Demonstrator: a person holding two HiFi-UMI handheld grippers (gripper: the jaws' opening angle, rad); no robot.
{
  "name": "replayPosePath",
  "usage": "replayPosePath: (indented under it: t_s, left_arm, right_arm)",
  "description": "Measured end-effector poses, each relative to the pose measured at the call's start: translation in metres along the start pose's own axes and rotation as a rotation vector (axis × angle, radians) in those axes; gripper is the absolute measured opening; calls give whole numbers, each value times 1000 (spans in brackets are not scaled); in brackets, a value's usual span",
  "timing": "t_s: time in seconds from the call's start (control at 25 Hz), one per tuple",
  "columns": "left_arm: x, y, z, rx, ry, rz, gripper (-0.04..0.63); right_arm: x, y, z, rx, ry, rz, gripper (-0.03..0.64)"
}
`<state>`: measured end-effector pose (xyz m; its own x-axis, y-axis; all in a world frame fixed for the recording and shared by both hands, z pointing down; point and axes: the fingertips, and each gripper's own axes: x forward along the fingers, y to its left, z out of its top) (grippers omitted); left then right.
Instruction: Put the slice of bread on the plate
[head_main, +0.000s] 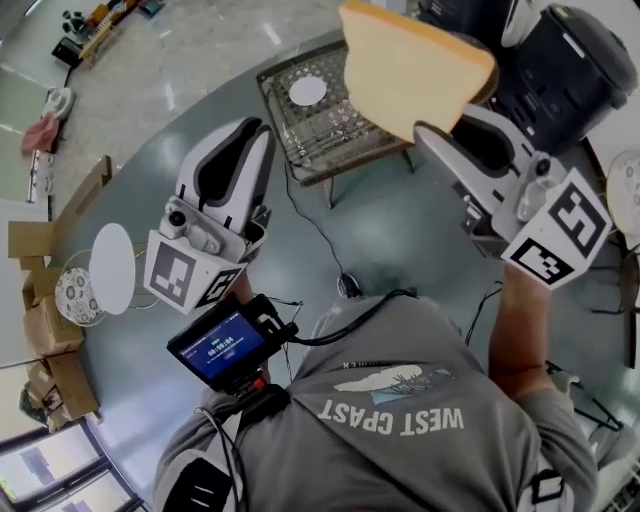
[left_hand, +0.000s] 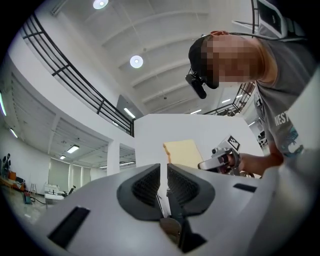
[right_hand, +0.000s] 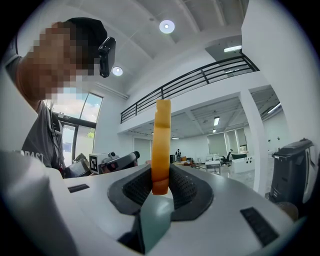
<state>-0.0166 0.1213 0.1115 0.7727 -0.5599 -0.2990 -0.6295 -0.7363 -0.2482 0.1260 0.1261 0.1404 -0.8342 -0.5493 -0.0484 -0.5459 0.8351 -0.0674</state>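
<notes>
A pale slice of bread (head_main: 410, 65) with a tan crust stands on edge in the air, and my right gripper (head_main: 440, 135) is shut on its lower edge. In the right gripper view the bread (right_hand: 161, 145) rises upright between the pads of the right gripper (right_hand: 161, 172). My left gripper (head_main: 255, 130) hangs to the left at about the same height, jaws together and holding nothing. From the left gripper (left_hand: 163, 167) the bread (left_hand: 182, 152) shows off to the right. A small white plate (head_main: 308, 91) lies on a wire rack (head_main: 350, 140) below, between the two grippers.
A larger white plate (head_main: 112, 268) and a patterned plate (head_main: 72, 298) sit at the left near cardboard boxes (head_main: 48, 335). A black appliance (head_main: 575, 70) stands at the upper right. A black cable (head_main: 320, 235) trails over the grey floor. A screen device (head_main: 222, 347) hangs at the person's chest.
</notes>
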Motion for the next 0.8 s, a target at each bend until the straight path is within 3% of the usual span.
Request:
replayPosePath:
  t_s: [0.4, 0.8]
  left_arm:
    - [-7, 110, -39, -63, 5, -23, 49]
    - [-7, 119, -54, -82, 14, -7, 49]
  right_arm:
    - [108, -26, -10, 19, 33, -34, 87]
    - [117, -39, -14, 31, 55, -31, 87]
